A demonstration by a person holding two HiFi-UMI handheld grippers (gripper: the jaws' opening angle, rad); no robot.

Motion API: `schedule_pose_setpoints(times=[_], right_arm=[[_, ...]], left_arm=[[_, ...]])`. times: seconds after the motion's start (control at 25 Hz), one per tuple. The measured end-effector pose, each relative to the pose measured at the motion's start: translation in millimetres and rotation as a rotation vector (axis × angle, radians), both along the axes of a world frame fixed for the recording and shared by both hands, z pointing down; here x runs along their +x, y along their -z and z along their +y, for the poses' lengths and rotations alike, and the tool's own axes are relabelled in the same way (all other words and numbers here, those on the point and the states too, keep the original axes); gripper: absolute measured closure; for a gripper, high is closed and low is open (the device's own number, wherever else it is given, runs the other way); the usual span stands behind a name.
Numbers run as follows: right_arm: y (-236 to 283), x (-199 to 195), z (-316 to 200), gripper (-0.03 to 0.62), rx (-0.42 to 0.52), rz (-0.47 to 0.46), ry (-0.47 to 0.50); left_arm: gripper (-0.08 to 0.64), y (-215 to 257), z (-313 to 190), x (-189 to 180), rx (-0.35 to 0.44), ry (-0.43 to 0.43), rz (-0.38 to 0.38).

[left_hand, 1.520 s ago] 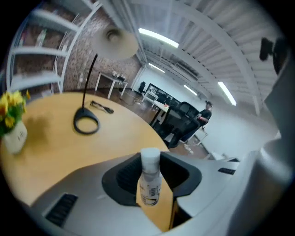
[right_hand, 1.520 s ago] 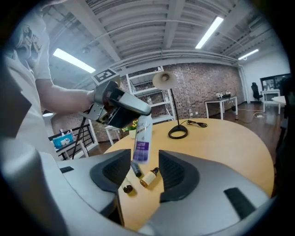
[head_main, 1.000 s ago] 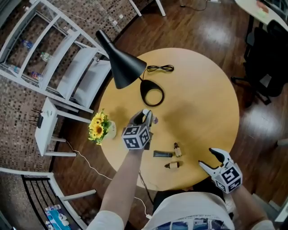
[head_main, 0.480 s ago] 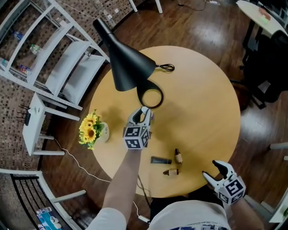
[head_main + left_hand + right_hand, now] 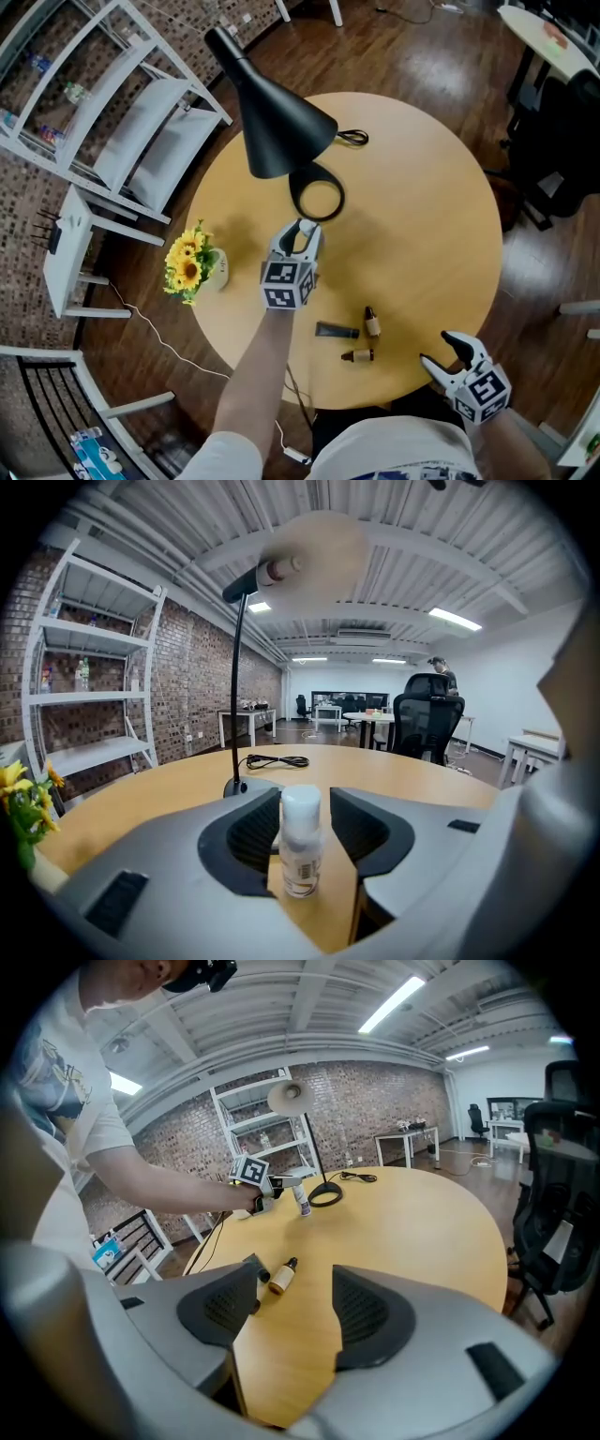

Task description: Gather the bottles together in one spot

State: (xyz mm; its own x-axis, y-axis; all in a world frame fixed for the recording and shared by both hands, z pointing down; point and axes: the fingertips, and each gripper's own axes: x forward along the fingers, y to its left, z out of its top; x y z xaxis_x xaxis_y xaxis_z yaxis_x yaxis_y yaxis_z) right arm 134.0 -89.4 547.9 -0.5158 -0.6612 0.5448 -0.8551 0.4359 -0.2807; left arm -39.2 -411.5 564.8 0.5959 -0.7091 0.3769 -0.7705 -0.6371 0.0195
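Observation:
A small white-capped bottle [image 5: 300,841] stands upright on the round wooden table [image 5: 422,216], near the lamp base. My left gripper [image 5: 300,240] has it between its jaws, which have just been opening; a narrow gap shows on each side, so the pads do not press on it. The same white bottle [image 5: 303,1202] shows far off in the right gripper view. Two brown dropper bottles [image 5: 372,324] [image 5: 358,355] and a dark tube [image 5: 337,330] lie near the front edge. My right gripper [image 5: 450,349] hangs open and empty at the table's near right edge, with a brown bottle [image 5: 279,1276] ahead of it.
A black lamp with a cone shade [image 5: 281,122] and a ring base [image 5: 319,199] stands just beyond the left gripper, its cable [image 5: 352,139] behind. A pot of sunflowers [image 5: 190,264] sits at the table's left edge. White shelving [image 5: 103,112] and an office chair [image 5: 562,131] flank the table.
The left gripper's jaws have parted slightly around the white bottle, which now stands on the table. The right gripper has drawn back a little toward the table's near edge.

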Motion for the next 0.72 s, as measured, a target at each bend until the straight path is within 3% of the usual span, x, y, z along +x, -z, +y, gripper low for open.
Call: schedule_pose_setpoints(times=[0.2, 0.32, 0.52, 0.72], right_arm=[[4, 1, 5, 0.321, 0.015, 0.000, 0.012], [14, 1, 5, 0.321, 0.041, -0.006, 0.044], [29, -9, 8, 0.321, 0.097, -0.030, 0.166], [32, -18, 32, 0.321, 0.109, -0.016, 0.254]], left_arm=[[0.383, 24, 16, -10, 0.020, 0.041, -0.001], [0.383, 53, 50, -24, 0.017, 0.089, 0.006], [0.382, 91, 147, -46, -0.052, 0.131, 0.061], [0.382, 96, 256, -78, -0.185, 0.233, 0.163]])
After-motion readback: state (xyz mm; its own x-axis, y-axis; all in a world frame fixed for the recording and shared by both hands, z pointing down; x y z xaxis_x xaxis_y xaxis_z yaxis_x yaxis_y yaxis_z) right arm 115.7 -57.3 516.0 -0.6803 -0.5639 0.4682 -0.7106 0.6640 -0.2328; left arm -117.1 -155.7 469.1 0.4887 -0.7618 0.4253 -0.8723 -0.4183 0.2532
